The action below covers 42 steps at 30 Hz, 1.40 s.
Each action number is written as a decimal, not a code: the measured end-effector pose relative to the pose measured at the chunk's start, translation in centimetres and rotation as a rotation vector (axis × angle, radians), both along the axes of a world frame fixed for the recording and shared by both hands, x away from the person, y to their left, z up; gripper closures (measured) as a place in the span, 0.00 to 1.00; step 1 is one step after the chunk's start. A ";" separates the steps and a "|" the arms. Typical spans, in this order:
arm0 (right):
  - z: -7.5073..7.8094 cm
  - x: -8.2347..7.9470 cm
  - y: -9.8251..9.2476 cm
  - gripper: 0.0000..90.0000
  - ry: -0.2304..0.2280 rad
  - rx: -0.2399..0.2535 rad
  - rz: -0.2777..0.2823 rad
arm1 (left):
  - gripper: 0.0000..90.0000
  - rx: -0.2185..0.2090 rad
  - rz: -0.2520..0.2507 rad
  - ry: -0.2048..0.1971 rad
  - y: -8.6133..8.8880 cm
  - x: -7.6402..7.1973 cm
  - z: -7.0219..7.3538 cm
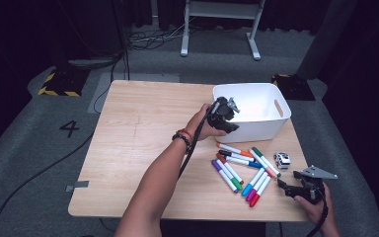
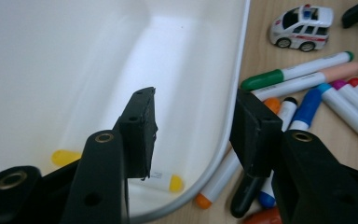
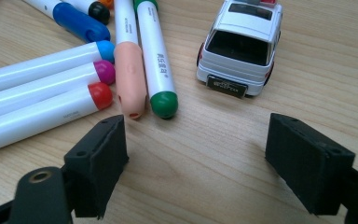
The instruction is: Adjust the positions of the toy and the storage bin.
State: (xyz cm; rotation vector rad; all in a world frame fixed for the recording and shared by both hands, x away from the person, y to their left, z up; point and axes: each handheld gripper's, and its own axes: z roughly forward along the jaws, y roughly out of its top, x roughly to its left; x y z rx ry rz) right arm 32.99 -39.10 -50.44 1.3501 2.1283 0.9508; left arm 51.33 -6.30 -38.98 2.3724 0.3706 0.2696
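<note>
The left gripper (image 1: 225, 114) hangs over the white plastic bin (image 2: 223, 130), fingers released above a yellow-capped marker (image 2: 121, 170) probably lying crosswise beneath; the right gripper (image 3: 193, 163), fingers also released, is well apart.

Left claw (image 1: 225, 114) over white bin (image 1: 271, 123) rim; markers (image 1: 242, 170) on table (image 1: 138, 148).
</note>
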 end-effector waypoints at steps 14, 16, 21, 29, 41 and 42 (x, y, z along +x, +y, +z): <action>0.0 0.0 0.0 0.23 -0.001 -0.005 0.011 | 0.94 -0.014 0.071 -0.015 2.6 0.8 0.4; 0.0 0.0 0.0 0.23 -0.001 -0.006 0.011 | 0.94 -0.008 0.083 -0.005 3.8 0.7 0.5; 0.0 0.0 0.0 0.23 -0.002 -0.007 0.012 | 0.93 -0.011 0.131 0.008 7.1 0.0 0.6; 0.0 -0.1 0.0 0.23 0.000 -0.004 0.010 | 0.94 -0.028 0.220 0.025 11.7 -3.0 0.5; 0.0 -0.1 0.0 0.23 0.000 -0.004 0.010 | 0.96 -0.111 0.320 0.023 15.0 -9.3 -0.1; 0.0 -0.1 0.0 0.23 0.000 -0.004 0.010 | 0.95 -0.111 0.320 0.023 15.0 -9.3 -0.1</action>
